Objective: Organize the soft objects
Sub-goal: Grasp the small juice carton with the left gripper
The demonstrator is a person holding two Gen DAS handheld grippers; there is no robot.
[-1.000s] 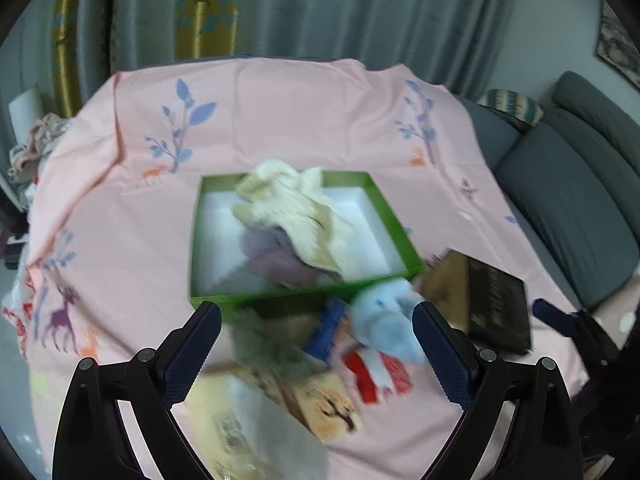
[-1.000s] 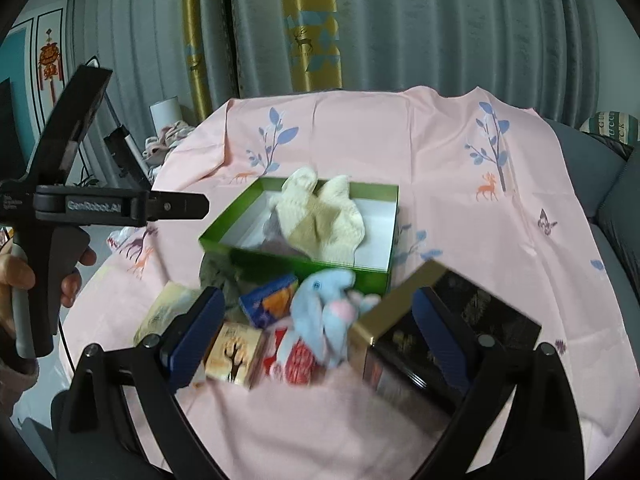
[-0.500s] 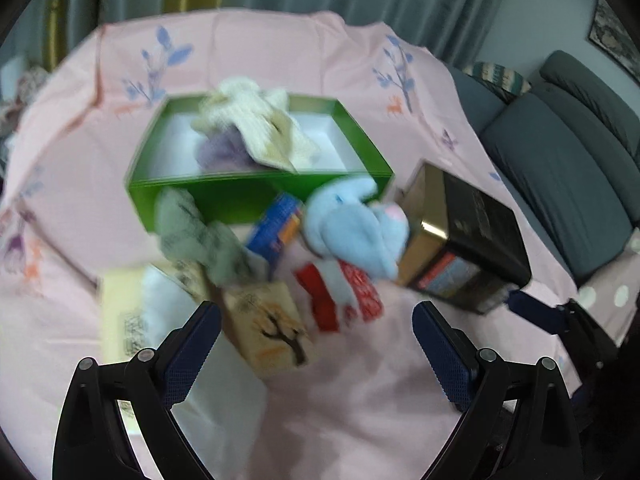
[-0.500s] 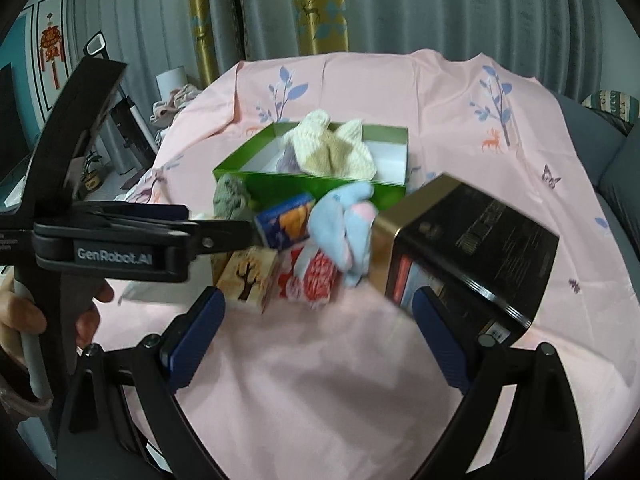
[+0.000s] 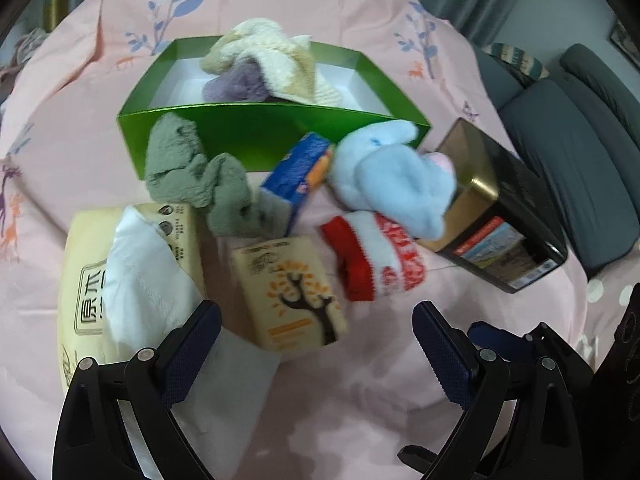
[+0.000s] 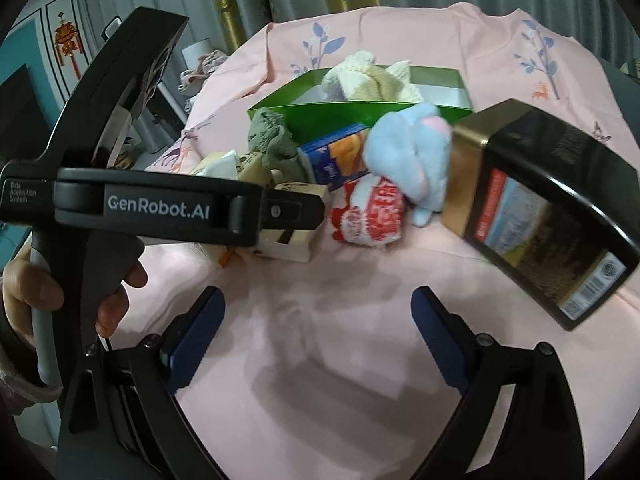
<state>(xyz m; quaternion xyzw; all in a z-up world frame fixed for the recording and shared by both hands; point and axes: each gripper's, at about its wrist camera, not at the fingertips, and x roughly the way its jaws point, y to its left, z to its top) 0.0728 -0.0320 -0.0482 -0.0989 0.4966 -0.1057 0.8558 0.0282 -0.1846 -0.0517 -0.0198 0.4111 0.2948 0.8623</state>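
Left wrist view: the left gripper point(image 5: 316, 334) stands wide apart, holding nothing, above the pink cloth point(image 5: 360, 392) that covers the counter. Ahead of it lies a beige box with a tree print point(image 5: 290, 292), with a tissue pack point(image 5: 120, 276) to its left. A red-and-white sock point(image 5: 376, 260) lies just right of the tree-print box. A light blue plush point(image 5: 394, 180) rests partly over the sock and against a black and gold tin point(image 5: 500, 208). A grey-green cloth point(image 5: 200, 176) lies against the front wall of the green box point(image 5: 260, 128), beside a blue carton point(image 5: 298, 170). Inside the green box sit a cream knit point(image 5: 276, 60) and a purple item point(image 5: 236, 86).

Right wrist view: the right gripper point(image 6: 318, 322) is likewise spread wide and empty over bare pink cloth point(image 6: 340, 340). The left gripper's black body point(image 6: 160, 208) crosses the left side of the frame, held by a hand point(image 6: 24, 292). The red-and-white sock point(image 6: 372, 212) lies beyond it, the light blue plush point(image 6: 408, 160) touching the black and gold tin point(image 6: 540, 208) at right. The green box point(image 6: 320, 114) stands behind them, with the cream knit point(image 6: 372, 80) inside.
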